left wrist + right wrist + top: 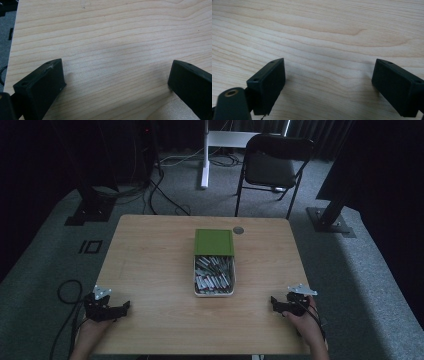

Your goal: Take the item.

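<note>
left gripper (121, 307): parked near the front left corner of the table (150, 270), jaws spread wide with nothing but bare wood between them in the left gripper view (116, 80). Not touching anything yet.
right gripper (274, 302): same deal on the front right side, jaws wide apart and holding nothing, just wood grain in the right gripper view (328, 77).
box (214, 287): sits mid-table, roughly centred between the two grippers and well apart from both. It's a pale tray packed with what look like batteries, too small to be sure.
lid (214, 242): green, lying flat at the far end of the box, touching or overlapping its far rim, can't tell which.
step in hand: looks to me like the very start, both tools at rest and the reach toward the box not yet begun.
how I'd do it: bring one gripper in over the near end of the box and come down onto a single piece lying on top, jaws across its short side. The pile looks loose and crowded, so a sloppy grab could catch two.
other gripper: I'd steady the rim so the box doesn't slide.
watch out: small dark disc (238, 230) beyond the lid, keep clear of it.
</note>
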### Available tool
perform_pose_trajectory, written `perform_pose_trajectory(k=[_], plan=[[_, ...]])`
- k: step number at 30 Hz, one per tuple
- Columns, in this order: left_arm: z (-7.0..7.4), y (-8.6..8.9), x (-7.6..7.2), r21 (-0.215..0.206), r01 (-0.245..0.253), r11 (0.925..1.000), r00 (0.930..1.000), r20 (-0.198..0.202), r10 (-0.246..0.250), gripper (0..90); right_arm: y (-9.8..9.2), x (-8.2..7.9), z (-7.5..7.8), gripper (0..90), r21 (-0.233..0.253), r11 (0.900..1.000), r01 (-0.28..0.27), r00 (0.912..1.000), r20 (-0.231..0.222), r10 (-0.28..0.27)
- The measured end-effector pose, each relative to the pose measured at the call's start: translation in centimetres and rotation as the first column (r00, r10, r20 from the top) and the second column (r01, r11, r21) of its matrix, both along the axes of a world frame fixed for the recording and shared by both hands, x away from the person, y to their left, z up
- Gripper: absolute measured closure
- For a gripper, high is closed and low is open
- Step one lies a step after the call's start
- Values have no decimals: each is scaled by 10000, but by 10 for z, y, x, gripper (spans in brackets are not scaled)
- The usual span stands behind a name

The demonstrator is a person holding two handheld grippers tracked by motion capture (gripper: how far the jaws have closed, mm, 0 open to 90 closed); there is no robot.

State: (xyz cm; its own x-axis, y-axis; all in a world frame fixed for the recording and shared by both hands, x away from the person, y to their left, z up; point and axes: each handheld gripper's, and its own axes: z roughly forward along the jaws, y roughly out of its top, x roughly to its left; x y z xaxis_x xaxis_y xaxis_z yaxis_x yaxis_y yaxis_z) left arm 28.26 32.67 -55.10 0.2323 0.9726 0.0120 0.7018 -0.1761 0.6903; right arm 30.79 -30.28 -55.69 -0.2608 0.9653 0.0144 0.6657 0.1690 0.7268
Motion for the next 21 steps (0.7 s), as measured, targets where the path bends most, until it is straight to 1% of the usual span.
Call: perform_pose_trajectory(k=[19, 21], plan=[[0, 0, 0, 2, -1, 10000, 10000, -2, 1, 14, 0, 0, 0, 118, -12, 10000, 19, 10000, 1, -19], [0, 0, 0, 0, 0, 10000, 10000, -2, 0, 14, 1, -1, 0, 119, -23, 9999, 152, 9999, 10, -152]])
